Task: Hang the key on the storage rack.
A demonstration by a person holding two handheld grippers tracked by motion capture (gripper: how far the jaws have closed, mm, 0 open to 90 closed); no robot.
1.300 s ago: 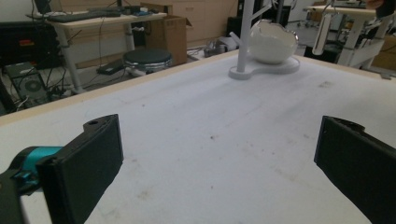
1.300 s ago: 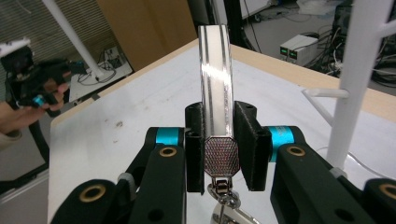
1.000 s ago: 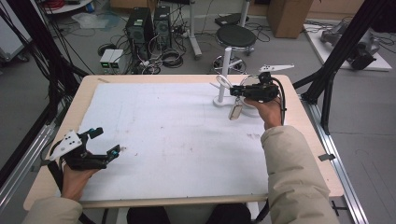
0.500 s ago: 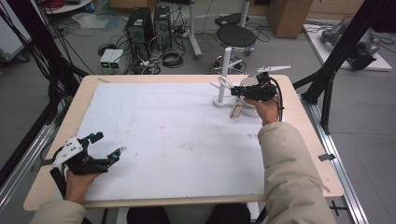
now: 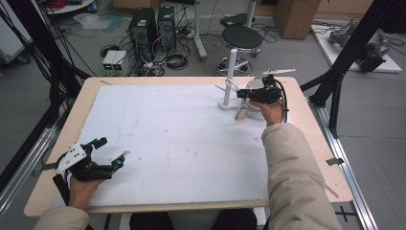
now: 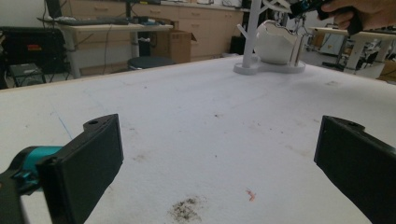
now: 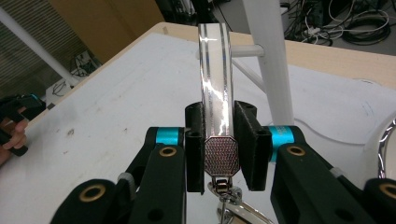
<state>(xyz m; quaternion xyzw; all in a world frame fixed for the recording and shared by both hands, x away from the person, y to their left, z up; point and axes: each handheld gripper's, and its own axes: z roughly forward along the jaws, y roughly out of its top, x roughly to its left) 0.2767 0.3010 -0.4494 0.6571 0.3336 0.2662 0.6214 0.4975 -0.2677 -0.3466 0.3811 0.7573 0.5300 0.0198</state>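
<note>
My right gripper [image 5: 242,93] [image 7: 219,128] is shut on a shiny metal ring [image 7: 215,70] [image 5: 231,85], held in the air at the far right of the table. An octagonal fob [image 7: 222,156] on a short chain sits at the jaws, and a pale tag [image 5: 241,113] hangs below. The ring is right beside a side peg of the white peg stand [image 5: 230,67] [image 7: 266,60]; I cannot tell whether it is around the peg. My left gripper [image 5: 111,149] [image 6: 219,140] is open and holds nothing, low over the white mat near the front left.
A white rounded bowl-like object [image 6: 275,44] sits next to the stand [image 6: 252,32] on its base. The white mat [image 5: 182,139] covers most of the wooden table [image 5: 57,187]. Smudges mark the mat [image 6: 187,207] in front of the left gripper. A stool and computers stand beyond the far edge.
My left gripper has drawn back a little toward the table's front edge, still open. The right gripper and the ring have hardly moved beside the stand.
</note>
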